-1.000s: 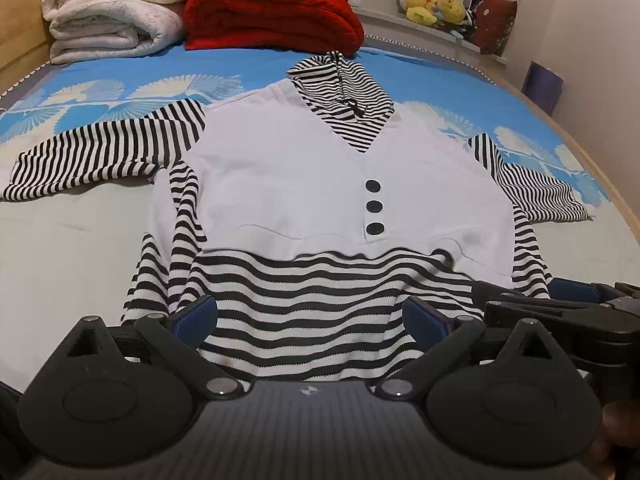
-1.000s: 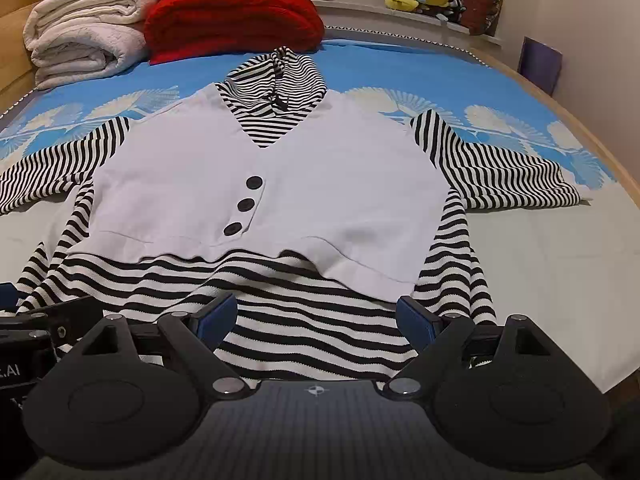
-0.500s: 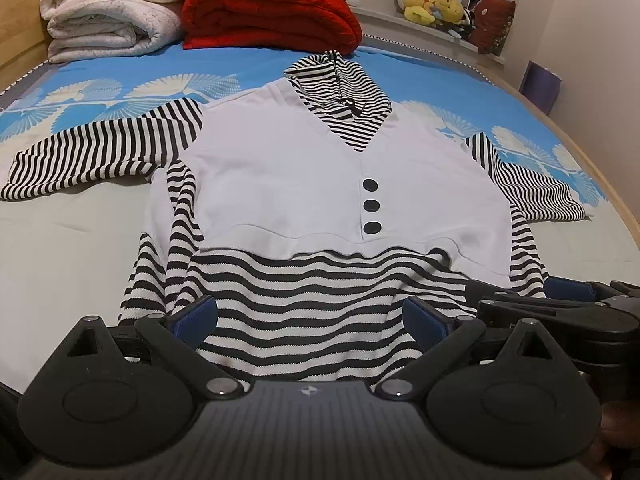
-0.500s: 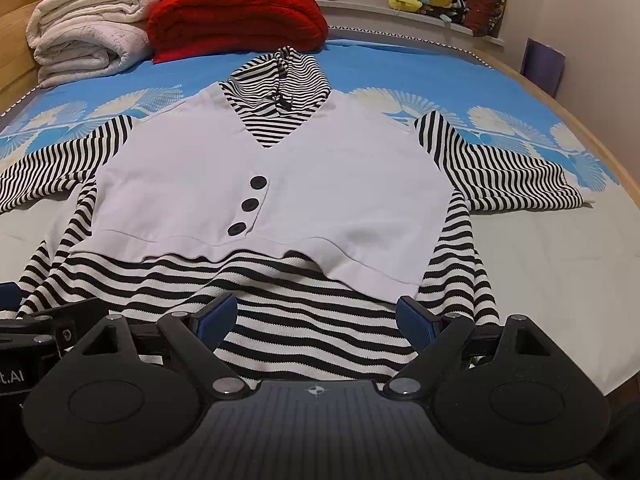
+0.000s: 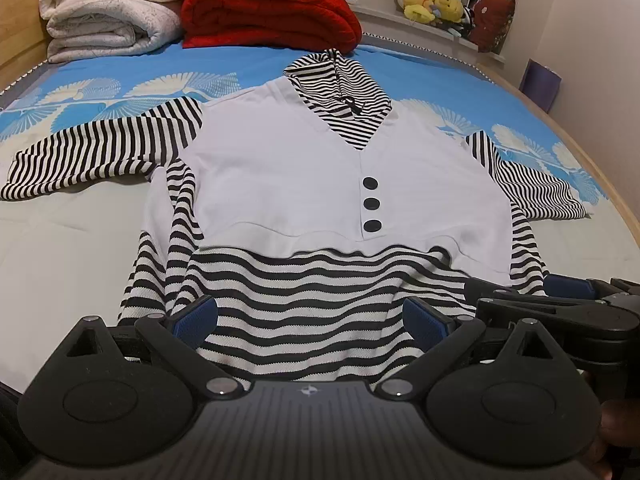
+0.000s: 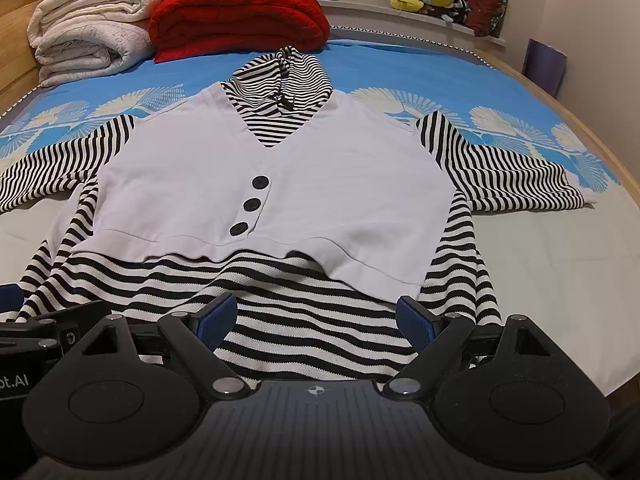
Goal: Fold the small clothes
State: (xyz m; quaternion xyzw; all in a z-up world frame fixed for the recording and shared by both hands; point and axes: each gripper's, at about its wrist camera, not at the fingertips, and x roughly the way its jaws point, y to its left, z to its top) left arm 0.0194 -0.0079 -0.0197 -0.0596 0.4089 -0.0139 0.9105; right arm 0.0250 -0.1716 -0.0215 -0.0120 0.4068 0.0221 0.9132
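A black-and-white striped knit top with a plain white vest panel lies face up and spread flat straight ahead of both grippers, its striped hem nearest them, so the whole outline can be read before any fold. Three round black buttons run down the panel just beyond the left gripper, whose blue-padded fingers stand wide apart over the hem, holding nothing. The right gripper hovers likewise, jaws spread and empty, over the hem's other half; it sits just to the left gripper's right. The striped hood points away from both, and the short sleeves reach out to either side, the left one lying slightly rumpled. The knit looks soft and ribbed, the white panel smoother with a stitched band at its lower edge. Folding seems not yet begun; the hem corners are probably the first hold. Under everything is a bed sheet, pale near the grippers and blue with white fan prints farther off. Beyond the hood lie a folded red quilt and rolled cream blankets.
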